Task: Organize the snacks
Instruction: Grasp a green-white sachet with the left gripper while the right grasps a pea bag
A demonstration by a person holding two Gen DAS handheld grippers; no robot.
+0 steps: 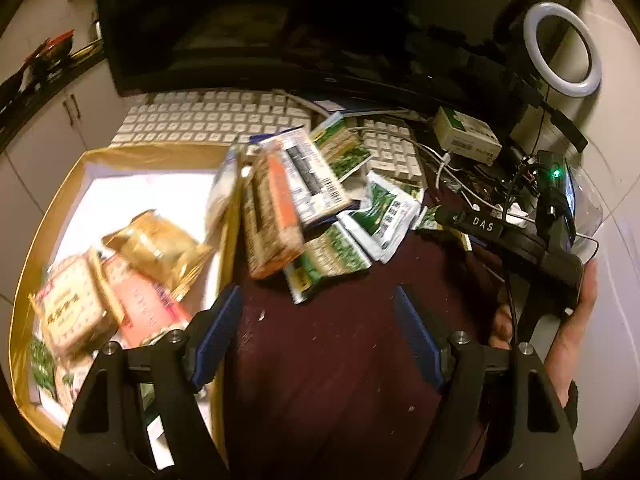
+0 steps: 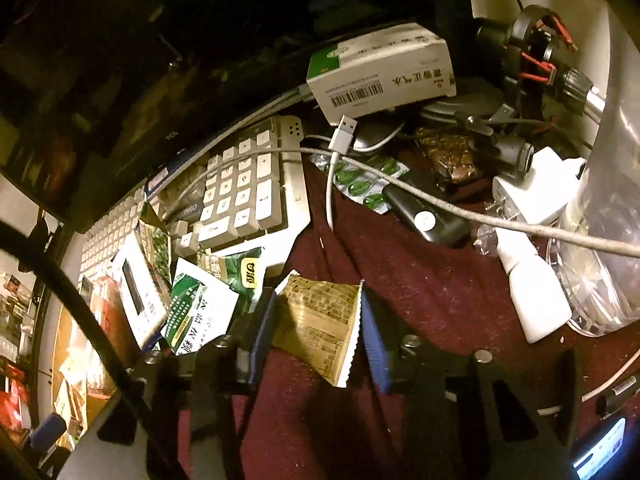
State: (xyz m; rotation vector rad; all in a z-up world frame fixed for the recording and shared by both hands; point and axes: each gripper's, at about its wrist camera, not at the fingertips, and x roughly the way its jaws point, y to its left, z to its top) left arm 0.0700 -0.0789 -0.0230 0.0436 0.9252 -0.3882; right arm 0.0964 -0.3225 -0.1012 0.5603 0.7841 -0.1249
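Observation:
My right gripper [image 2: 318, 320] is shut on a gold snack packet [image 2: 320, 320] with printed text; its blue pads press the packet's two edges just above the dark red tabletop [image 2: 420, 280]. My left gripper [image 1: 318, 296] is open over bare tabletop, with nothing between its fingers. Ahead of it lies a pile of snacks: an orange-banded cracker pack [image 1: 272, 216], a white barcoded pack [image 1: 308, 176] and green sachets [image 1: 380, 216]. To its left a gold-rimmed box [image 1: 52, 216] holds a gold packet [image 1: 160, 248], cracker packs [image 1: 76, 308] and a pink pack [image 1: 148, 312].
A white keyboard [image 2: 248, 192] and a dark monitor [image 1: 260, 20] stand behind the pile. Cables [image 2: 440, 196], a white barcoded carton [image 2: 380, 72], a green capsule blister [image 2: 360, 184], a black device [image 2: 428, 216], a white bottle [image 2: 532, 296] and a clear container [image 2: 600, 240] crowd the right. A ring light [image 1: 560, 52] stands far right.

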